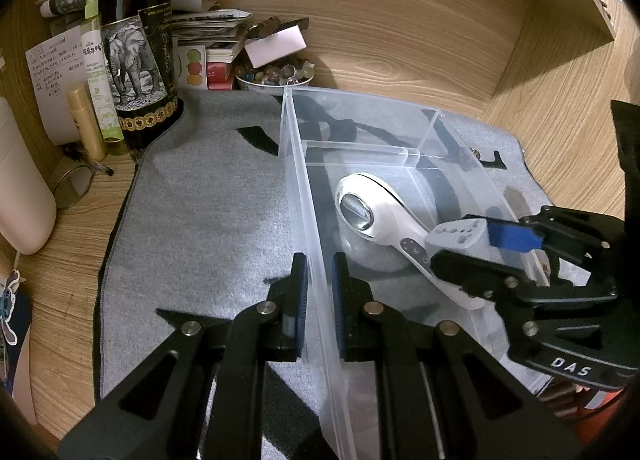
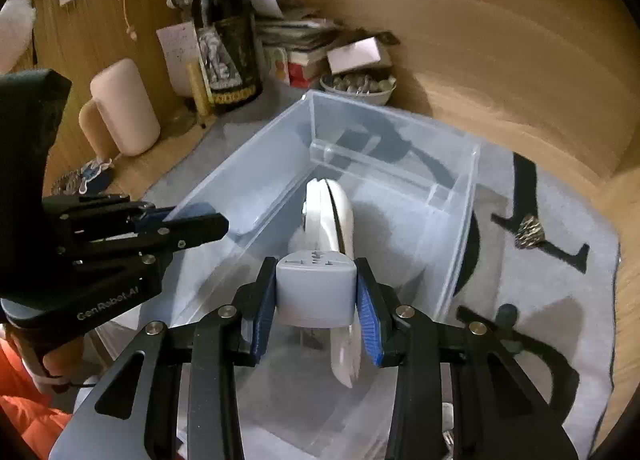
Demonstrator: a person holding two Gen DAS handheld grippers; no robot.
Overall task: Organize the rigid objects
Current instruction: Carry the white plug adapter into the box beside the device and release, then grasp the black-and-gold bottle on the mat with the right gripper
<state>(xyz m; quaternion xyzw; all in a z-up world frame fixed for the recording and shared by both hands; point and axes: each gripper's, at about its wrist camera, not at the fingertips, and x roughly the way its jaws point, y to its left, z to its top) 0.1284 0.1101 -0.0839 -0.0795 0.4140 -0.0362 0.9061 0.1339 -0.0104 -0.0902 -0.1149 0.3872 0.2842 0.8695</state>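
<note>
A clear plastic bin with a divider stands on a grey mat. A white handheld device with a round lens lies inside it. My left gripper is shut on the bin's left wall, one finger on each side. My right gripper is shut on a grey travel plug adapter and holds it above the bin's inside, over the white device's handle.
A dark wine bottle, small tubes, papers and a bowl of stones stand behind the bin. A cream container stands at left. A small metal object lies on the mat at right. Wooden walls enclose the desk.
</note>
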